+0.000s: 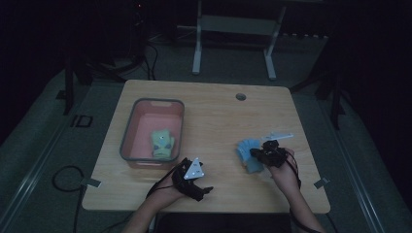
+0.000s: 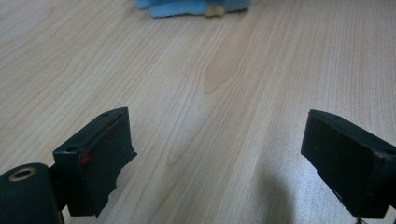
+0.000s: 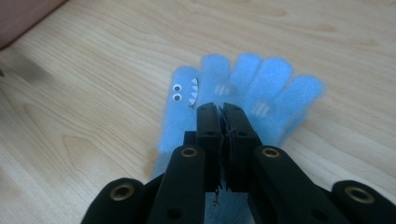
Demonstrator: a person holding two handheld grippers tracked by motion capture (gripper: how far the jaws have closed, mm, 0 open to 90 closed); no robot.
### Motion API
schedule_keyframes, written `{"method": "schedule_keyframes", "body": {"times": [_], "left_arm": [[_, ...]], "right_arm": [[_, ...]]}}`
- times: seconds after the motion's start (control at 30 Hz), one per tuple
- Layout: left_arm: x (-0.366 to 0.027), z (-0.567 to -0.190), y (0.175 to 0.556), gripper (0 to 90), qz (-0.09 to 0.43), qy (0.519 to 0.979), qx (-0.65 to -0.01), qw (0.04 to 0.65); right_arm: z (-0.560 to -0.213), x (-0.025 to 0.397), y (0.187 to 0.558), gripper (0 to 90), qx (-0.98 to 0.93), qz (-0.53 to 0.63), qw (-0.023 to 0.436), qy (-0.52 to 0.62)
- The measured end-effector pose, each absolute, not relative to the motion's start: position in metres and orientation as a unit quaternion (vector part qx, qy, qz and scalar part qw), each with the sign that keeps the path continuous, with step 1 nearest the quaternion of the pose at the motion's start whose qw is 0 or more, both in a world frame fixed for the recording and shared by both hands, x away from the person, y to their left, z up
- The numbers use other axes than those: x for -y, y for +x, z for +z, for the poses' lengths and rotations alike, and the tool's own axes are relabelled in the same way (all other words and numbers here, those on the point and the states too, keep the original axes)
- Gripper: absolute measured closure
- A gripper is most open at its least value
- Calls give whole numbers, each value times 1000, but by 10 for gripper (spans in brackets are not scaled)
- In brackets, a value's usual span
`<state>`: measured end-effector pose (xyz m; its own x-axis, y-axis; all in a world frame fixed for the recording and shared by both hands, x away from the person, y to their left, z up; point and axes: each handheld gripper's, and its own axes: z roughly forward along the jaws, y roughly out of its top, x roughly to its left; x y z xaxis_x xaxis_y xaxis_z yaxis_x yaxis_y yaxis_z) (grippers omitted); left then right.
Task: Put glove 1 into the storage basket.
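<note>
A blue fleece glove [image 1: 247, 148] with googly eyes and teeth lies flat on the wooden table [image 1: 214, 111], right of centre. My right gripper [image 1: 258, 153] hangs right over its palm, jaws pressed together. In the right gripper view the glove [image 3: 261, 88] spreads its fingers beyond the shut tips of the right gripper [image 3: 222, 109], and I see no fabric between them. My left gripper [image 1: 203, 191] rests open near the front edge. In the left gripper view the left gripper [image 2: 217, 154] has bare wood between its jaws, and the blue glove [image 2: 187, 7] lies far ahead.
A pink bin with a grey rim [image 1: 127, 136] stands on the table's left half and holds a green glove [image 1: 162, 142]. A round cable hole [image 1: 240, 96] sits near the far edge. Dark floor and a white table frame [image 1: 233, 29] lie beyond.
</note>
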<state>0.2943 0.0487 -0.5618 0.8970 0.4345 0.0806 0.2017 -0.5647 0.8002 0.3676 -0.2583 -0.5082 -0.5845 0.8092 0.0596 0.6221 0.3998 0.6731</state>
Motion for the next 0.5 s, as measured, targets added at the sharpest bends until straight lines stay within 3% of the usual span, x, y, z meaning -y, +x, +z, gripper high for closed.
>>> {"method": "schedule_keyframes", "body": {"times": [0.5], "left_arm": [[-49,-561,293,92,138,876,-186,423]], "right_arm": [[-532,256,375,852,-826,317,129,449]]}}
